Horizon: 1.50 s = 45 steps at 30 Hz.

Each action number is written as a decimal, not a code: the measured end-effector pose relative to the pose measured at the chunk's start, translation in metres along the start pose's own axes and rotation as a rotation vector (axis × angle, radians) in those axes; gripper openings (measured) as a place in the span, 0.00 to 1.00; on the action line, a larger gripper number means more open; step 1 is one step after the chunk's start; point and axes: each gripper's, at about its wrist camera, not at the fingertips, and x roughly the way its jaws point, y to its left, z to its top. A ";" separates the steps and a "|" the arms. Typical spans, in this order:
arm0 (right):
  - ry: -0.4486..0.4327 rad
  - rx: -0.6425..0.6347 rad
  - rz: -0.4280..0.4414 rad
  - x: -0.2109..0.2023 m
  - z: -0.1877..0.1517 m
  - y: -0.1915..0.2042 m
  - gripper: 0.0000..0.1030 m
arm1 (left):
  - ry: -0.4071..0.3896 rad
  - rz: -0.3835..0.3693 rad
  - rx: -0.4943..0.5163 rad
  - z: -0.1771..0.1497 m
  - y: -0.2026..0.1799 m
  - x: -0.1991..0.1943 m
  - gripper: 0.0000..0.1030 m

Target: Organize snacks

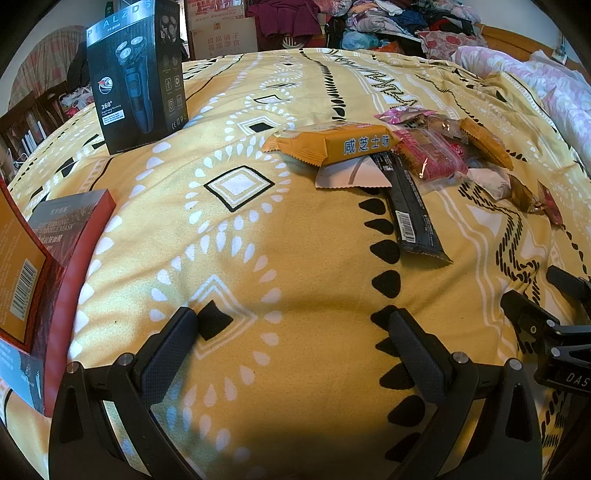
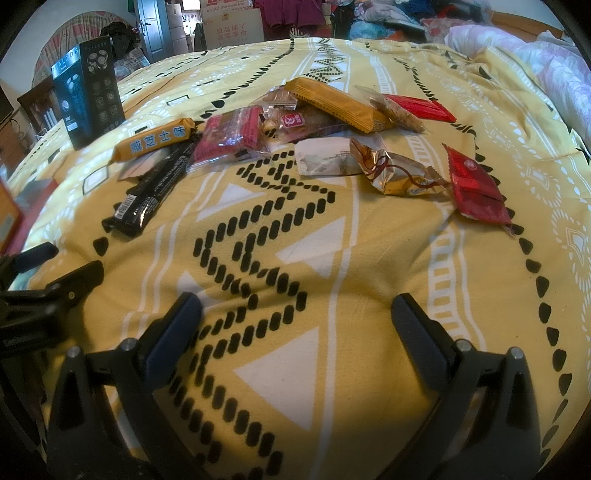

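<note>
Yellow bedspread [image 2: 388, 258], apparently bare near grippers

A bed [image 2: 369, 295] with a yellow patterned cover; behind it, heaped clothes [image 2: 388, 14], cardboard boxes [image 2: 229, 26] and a door [image 2: 151, 26].

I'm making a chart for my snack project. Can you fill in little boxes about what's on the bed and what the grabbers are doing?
surface: yellow patterned bedspread
snacks: loose pile, unsorted
nearest the left gripper: black bar
on top of black bar: orange cheese packet
nearest the right gripper: red packet, gold wrapper
other things: shaver box, upright
left gripper: open, empty
right gripper: open, empty
</note>
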 end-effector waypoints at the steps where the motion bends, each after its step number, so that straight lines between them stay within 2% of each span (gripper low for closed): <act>1: 0.000 0.000 0.000 0.000 0.000 0.000 1.00 | 0.000 0.000 0.000 0.000 0.000 0.000 1.00; 33: 0.000 0.000 0.000 0.000 0.000 0.000 1.00 | -0.001 -0.017 -0.010 0.001 0.001 0.001 1.00; 45: 0.000 0.000 0.000 0.000 0.001 0.000 1.00 | -0.013 -0.062 -0.041 0.001 0.007 0.000 1.00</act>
